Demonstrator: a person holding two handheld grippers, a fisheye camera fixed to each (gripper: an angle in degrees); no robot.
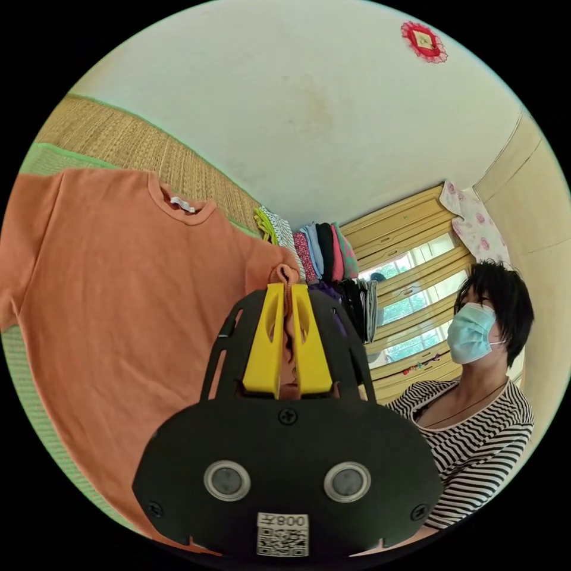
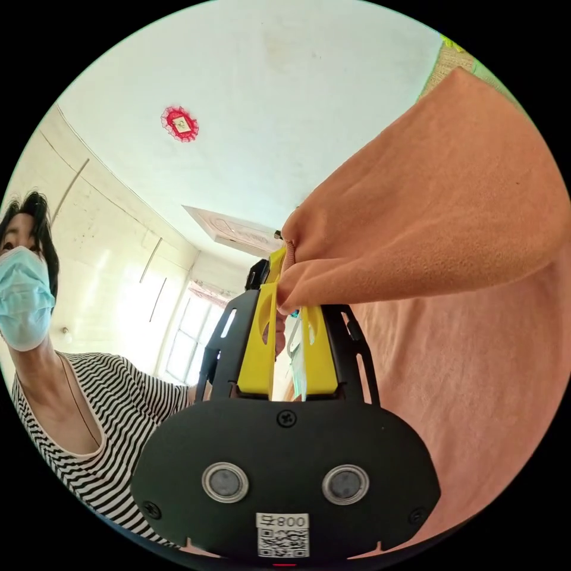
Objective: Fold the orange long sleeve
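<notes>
Left gripper (image 1: 288, 297) clamped on a bunched cuff of the orange shirt (image 1: 119, 285), yellow jaws pressed together with cloth pinched between the tips. Body of the shirt spread flat on the woven mat (image 1: 119, 143) to the left of the jaws and beyond them, collar and white tag ahead-left, long axis running back toward the tool's base. Sleeve rising from the shoulder straight to the jaw tips, so lifted off the mat here.

Right gripper (image 2: 286, 297) likewise closed on orange cloth, a gathered sleeve end held at the tips; sleeve stretching away up and to the right of the jaws, wide panel of the shirt hanging or lying just to the right of the tool.

Fabric soft, fleecy, matte, plain orange, ribbed at the neck; few creases on the flat part.

Probably one sleeve held per tool, ready for drawing both inward across the chest. Neither clearly nearer the body panel; left with the plainer sight of it. Stack of folded clothes (image 1: 315, 250) past the left jaws, well apart.
</notes>
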